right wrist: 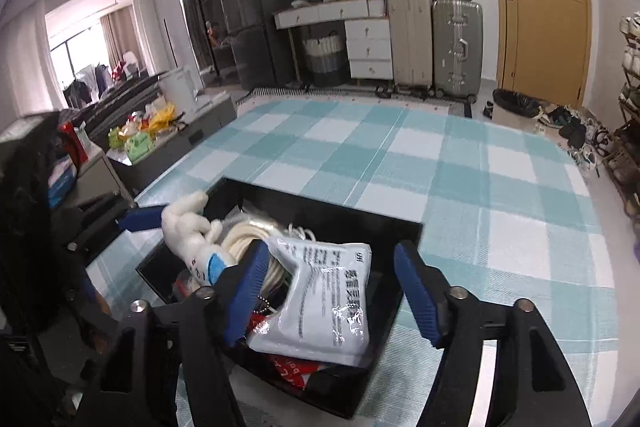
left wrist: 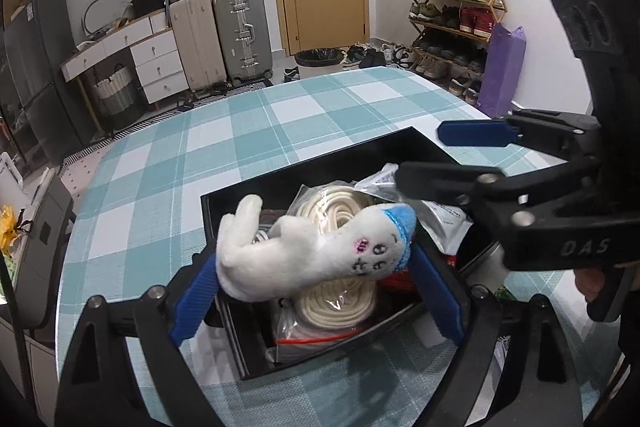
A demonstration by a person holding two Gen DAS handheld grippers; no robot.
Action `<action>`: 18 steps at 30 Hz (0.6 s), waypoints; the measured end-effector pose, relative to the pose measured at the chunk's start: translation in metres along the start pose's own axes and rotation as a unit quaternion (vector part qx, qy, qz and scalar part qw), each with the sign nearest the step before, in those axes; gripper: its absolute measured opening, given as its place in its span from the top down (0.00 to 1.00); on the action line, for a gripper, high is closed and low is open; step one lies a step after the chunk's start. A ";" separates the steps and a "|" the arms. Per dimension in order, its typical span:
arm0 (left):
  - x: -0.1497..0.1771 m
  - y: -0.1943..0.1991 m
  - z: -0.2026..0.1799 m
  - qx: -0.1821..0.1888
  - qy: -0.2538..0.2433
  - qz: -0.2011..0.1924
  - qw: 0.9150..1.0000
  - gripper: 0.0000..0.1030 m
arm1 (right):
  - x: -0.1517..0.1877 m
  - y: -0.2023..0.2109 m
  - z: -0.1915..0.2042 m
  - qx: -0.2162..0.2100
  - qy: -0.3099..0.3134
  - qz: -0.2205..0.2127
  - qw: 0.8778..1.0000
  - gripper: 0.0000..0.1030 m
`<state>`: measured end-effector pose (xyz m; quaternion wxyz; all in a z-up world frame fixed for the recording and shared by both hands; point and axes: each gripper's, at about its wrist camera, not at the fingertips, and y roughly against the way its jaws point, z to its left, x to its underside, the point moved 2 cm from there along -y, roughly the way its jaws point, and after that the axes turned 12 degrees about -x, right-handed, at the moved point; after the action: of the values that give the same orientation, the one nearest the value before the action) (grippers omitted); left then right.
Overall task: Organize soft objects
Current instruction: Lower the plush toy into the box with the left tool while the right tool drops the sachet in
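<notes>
Left wrist view: my left gripper (left wrist: 316,287) has its fingers pinching a fuzzy white plush toy (left wrist: 312,247) with a blue cap, held over the black box (left wrist: 224,203) near the bench's (left wrist: 280,115) front edge. Already inside lie a coiled cream rope (left wrist: 340,303) in clear plastic and a glossy white pouch (right wrist: 320,299). My right gripper (right wrist: 332,291) hangs open and empty above that pouch. I'd say the plush is left to drop in.
</notes>
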<state>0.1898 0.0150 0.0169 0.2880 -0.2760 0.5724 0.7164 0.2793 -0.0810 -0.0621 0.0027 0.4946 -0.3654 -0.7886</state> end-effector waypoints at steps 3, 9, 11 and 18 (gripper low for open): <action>-0.001 0.003 0.001 0.004 0.010 0.002 1.000 0.05 | 0.002 0.012 0.000 0.009 0.001 -0.004 1.000 0.24; -0.001 0.014 0.008 0.005 0.028 -0.008 1.000 0.00 | 0.014 0.043 0.002 0.022 -0.012 -0.021 0.999 0.06; 0.001 0.018 0.010 0.000 0.032 -0.011 0.999 0.00 | 0.019 0.049 0.004 0.023 -0.015 -0.024 0.999 0.01; 0.013 0.032 0.022 0.002 0.062 -0.013 0.998 0.00 | 0.035 0.065 0.013 0.031 -0.023 -0.026 0.999 0.00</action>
<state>0.1565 0.0324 0.0330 0.2621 -0.3265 0.5865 0.6933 0.2281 -0.1338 -0.0490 -0.0417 0.4856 -0.3764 -0.7879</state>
